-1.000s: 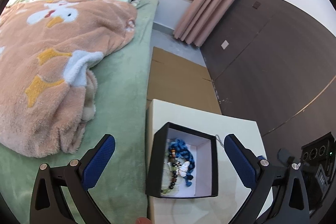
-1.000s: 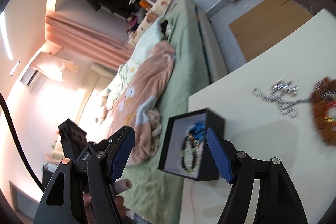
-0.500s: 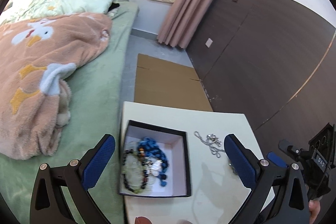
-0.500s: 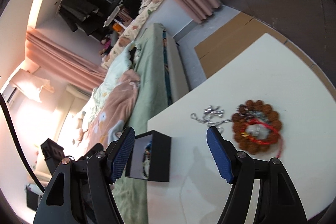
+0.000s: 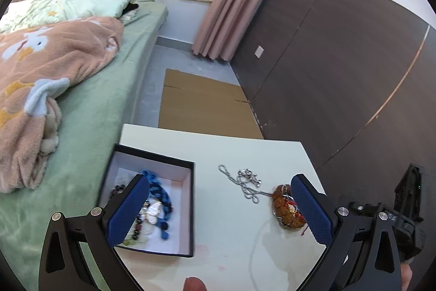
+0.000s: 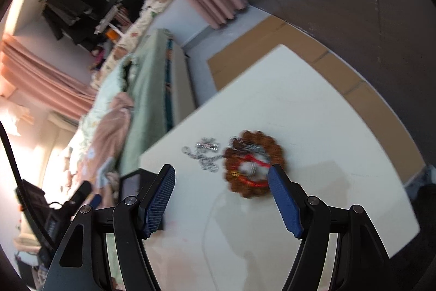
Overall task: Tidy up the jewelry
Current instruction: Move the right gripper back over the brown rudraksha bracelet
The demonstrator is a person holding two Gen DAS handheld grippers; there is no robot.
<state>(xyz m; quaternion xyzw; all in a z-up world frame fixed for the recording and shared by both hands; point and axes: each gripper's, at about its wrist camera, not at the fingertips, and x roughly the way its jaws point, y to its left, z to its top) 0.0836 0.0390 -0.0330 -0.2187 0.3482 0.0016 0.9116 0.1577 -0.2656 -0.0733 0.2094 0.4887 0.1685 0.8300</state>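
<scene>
While both tools hang above the white tabletop [image 5: 226, 231], neither has hold of anything: the left hand-held gripper [image 5: 218, 209] has its blue pads spread wide with bare surface and jewelry showing between them, and the right hand-held gripper [image 6: 222, 198] is likewise well open, its pads clear of every piece. Near the tabletop's left edge, on the side next to the bed [image 5: 90, 111], sits a black box [image 5: 152, 154] with a pale lining, open at the top. Inside it lie a blue beaded strand [image 5: 160, 190], a dark bead bracelet [image 5: 115, 190] and some pale greenish pieces [image 5: 133, 235], partly hidden behind the left pad. Out on the bare tabletop, apart from the box on its right, lies a silver chain [image 5: 246, 183] in loose loops. Its far end touches a brown beaded bracelet [image 5: 286, 212] wound with red cord, which the left view shows half covered by the right-hand pad. From the right wrist view this bracelet [image 6: 254, 164] forms a full ring lying flat, with a small silver piece [image 6: 252, 169] inside it and the chain [image 6: 204, 154] just to its left; the picture is a little blurred. A flattened cardboard sheet [image 5: 201, 105] lies on the floor beyond the tabletop, a pink fleece blanket [image 5: 54, 62] is heaped on the green bed, and pink curtains [image 5: 231, 4] hang against the dark wall panels.
</scene>
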